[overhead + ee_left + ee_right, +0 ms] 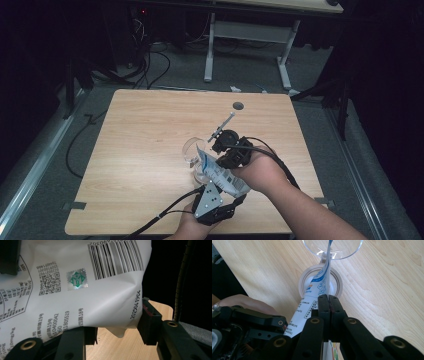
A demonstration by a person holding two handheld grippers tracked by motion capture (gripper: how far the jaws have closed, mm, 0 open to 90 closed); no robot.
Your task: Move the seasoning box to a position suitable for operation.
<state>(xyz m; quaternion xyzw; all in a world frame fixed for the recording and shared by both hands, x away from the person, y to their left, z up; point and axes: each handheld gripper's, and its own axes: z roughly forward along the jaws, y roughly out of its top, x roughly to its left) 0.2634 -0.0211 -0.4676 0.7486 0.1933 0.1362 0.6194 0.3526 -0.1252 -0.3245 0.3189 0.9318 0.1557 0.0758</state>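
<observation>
A white pouch [222, 175] with blue print and a barcode [115, 260] is held tilted over a clear stemmed glass [191, 150] near the table's front middle. My right gripper [216, 159] is shut on the pouch's thin upper edge [325, 282]; its closed jaws [328, 298] point down at the glass. The pouch's top corner reaches the bowl of the glass [342, 250], above its round foot [337, 282]. My left gripper [235, 201] holds the pouch's lower end. There the jaws [116, 325] stand wide apart, pressed against the bulging pouch from both sides.
The wooden table [150, 130] has a round cable hole [238, 105] near its far edge. A thin grey rod [222, 126] sticks out beyond my right gripper. Cables trail off the front edge. Beyond the table are a dark floor and a white desk frame [210, 55].
</observation>
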